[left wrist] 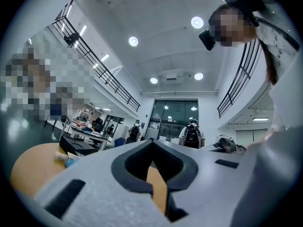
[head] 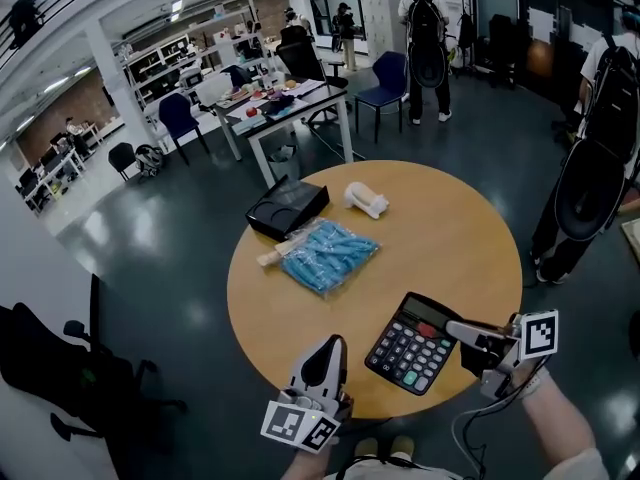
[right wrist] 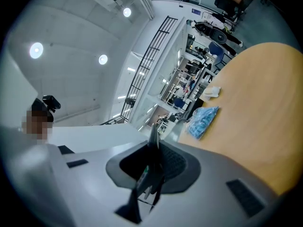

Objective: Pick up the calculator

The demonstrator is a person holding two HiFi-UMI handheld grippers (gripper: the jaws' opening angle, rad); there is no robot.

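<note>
The black calculator (head: 412, 346) with grey keys, one red and one green, hangs tilted over the near right part of the round wooden table (head: 460, 228). My right gripper (head: 455, 330) is shut on its right edge. In the right gripper view the calculator (right wrist: 152, 160) shows edge-on between the two jaws of that gripper (right wrist: 154, 136). My left gripper (head: 328, 346) hovers at the table's near edge, left of the calculator and apart from it. Its jaws meet at the tip with nothing between them, which the left gripper view (left wrist: 152, 143) also shows.
Farther back on the table lie a blue plastic bag (head: 328, 253), a black box (head: 288, 208) and a small white object (head: 366, 200). A person with a large black bag (head: 600, 158) stands right of the table. Desks, chairs and more people fill the room behind.
</note>
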